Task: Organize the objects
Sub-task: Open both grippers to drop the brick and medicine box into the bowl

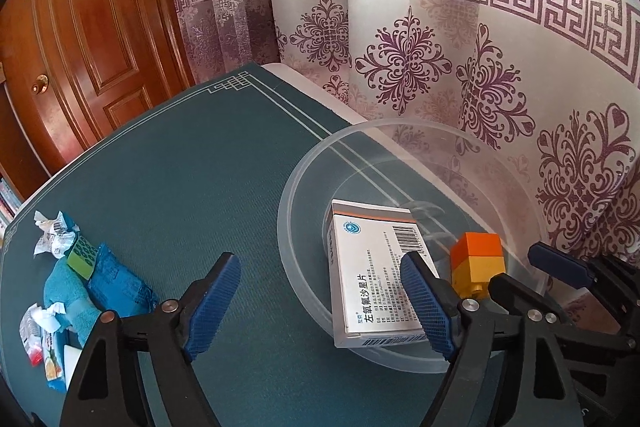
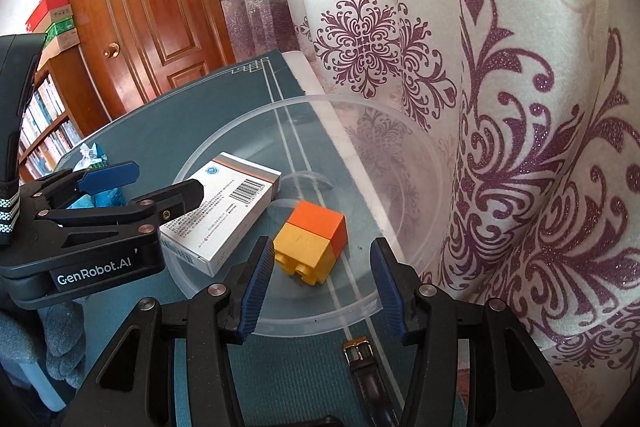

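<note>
Grippers in both of your hands hung over a clear plastic bowl (image 2: 404, 131) near the far right edge of a teal table mat (image 1: 192, 163), close against a patterned curtain (image 1: 500, 67).

Your left gripper (image 1: 320, 301) stood wide open and held nothing. One blue pad hung over bare mat, the other over the near end of a white medicine box (image 1: 372, 267). The box lay tilted in the bowl, its near end propped on the rim, which suggests it was let go there to be collected with the rest.

Your right gripper (image 2: 322, 285) was partly open and empty too, its pads apart above the bowl's near rim. Just beyond them, on the bowl's floor, sat an orange and yellow toy block (image 2: 314, 245), beside the box and seemingly not touching it.

Things not yet sorted lay elsewhere. Crumpled wrappers and blue packets (image 1: 80, 267) sat in a heap at the mat's left edge, well apart from the bowl. A brown strap with a metal buckle (image 2: 362, 359) lay on the mat just outside the bowl's near rim, under your right gripper.

Open room lay to the left, where the mat between heap and bowl was bare. To the right the curtain crowded the bowl, and your two grippers were near each other there, so any move rightward looked tight.
</note>
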`<state>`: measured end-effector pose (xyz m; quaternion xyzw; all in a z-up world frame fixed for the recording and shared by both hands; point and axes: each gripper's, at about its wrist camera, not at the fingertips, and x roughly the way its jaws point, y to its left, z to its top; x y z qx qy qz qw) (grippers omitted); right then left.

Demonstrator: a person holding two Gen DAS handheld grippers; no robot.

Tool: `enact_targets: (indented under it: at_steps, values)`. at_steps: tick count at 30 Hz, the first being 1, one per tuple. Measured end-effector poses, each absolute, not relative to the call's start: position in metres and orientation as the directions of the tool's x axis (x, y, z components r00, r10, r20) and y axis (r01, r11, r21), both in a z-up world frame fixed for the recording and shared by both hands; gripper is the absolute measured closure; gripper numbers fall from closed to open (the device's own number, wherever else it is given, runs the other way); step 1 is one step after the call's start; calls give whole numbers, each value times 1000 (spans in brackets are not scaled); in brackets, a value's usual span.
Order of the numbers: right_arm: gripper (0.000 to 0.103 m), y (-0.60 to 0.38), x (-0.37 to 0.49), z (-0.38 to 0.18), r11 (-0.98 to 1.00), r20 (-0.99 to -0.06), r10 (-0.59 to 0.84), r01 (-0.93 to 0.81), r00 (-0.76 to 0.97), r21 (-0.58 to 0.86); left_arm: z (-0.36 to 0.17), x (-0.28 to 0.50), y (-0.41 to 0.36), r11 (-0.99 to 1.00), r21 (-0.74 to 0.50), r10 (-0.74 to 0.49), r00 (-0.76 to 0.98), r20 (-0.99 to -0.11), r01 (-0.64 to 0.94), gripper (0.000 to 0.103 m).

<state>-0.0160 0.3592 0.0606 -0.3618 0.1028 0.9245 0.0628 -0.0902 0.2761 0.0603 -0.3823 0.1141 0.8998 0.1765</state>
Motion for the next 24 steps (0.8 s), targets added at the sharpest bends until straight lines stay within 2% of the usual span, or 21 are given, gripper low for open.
enact_targets:
  at_steps: [13,24]
  values:
    - [51,341,-13,68,-976,-671,27,-165,-741,143,62,-83,256,-929,72,200,-655,-728,-364,11]
    - [51,332,-10,70,-976,-670,23,-162,-742,146,64,-77,242,-931,63,206,-662,-720,-358,10]
